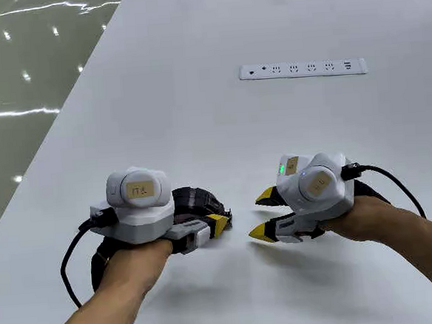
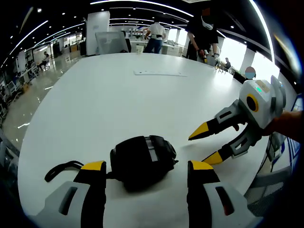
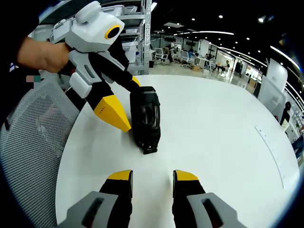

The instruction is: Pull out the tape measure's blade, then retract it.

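Black plastic tape measure straddled by left gripper (jaws spread, unclamped); long axis aimed at empty, parted right gripper.

An open-plan office: a long white counter with a power strip, a mesh chair, ceiling spotlights, and people at distant desks.

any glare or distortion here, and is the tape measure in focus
Head view: light glares off the glossy floor; the white table is evenly lit. Left gripper view: fisheye bows the table's edge, but the tape measure is sharp. Right gripper view: same bowing, the power strip looks curved.
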The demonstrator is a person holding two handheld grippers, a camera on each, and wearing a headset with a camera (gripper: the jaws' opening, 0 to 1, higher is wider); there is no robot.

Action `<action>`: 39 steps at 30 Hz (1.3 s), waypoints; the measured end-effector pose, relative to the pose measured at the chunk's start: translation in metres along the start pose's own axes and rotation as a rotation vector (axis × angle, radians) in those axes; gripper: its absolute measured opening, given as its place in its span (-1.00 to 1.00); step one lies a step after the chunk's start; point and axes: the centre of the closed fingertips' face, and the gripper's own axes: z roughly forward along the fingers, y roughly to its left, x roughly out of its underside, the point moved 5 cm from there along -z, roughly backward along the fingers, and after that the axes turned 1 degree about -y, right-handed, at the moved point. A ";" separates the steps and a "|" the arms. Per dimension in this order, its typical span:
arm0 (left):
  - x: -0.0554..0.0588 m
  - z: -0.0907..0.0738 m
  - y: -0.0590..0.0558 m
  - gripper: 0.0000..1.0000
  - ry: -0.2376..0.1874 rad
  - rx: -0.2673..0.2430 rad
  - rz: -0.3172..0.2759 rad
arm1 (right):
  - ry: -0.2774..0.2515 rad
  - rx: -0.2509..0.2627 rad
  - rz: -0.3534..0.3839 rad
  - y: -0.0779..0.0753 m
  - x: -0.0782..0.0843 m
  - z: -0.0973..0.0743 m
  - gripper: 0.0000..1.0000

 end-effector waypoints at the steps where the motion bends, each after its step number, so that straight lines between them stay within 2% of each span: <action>1: 0.001 -0.001 0.000 0.31 0.003 0.002 0.003 | 0.000 0.006 0.001 0.000 0.001 -0.002 -0.40; 6: 0.003 -0.004 -0.002 0.34 -0.008 0.037 0.021 | 0.000 0.025 0.027 0.000 0.007 -0.012 -0.34; 9: 0.007 -0.005 -0.001 0.35 0.005 0.038 0.037 | -0.001 0.038 0.043 0.000 0.011 -0.018 -0.32; 15: 0.012 -0.008 0.001 0.38 -0.002 0.051 0.053 | -0.015 0.070 0.079 0.003 0.019 -0.032 -0.24; 19: 0.014 -0.010 0.000 0.41 -0.023 0.080 0.059 | -0.024 0.097 0.102 0.005 0.025 -0.041 -0.20; 21: 0.017 -0.011 -0.001 0.44 -0.021 0.087 0.057 | -0.029 0.106 0.112 0.007 0.028 -0.046 -0.18; 30: 0.020 -0.015 -0.004 0.50 -0.053 0.118 0.103 | -0.049 0.151 0.158 0.015 0.041 -0.062 -0.03; 39: 0.027 -0.021 -0.006 0.52 -0.083 0.151 0.101 | -0.066 0.188 0.203 0.023 0.052 -0.075 0.04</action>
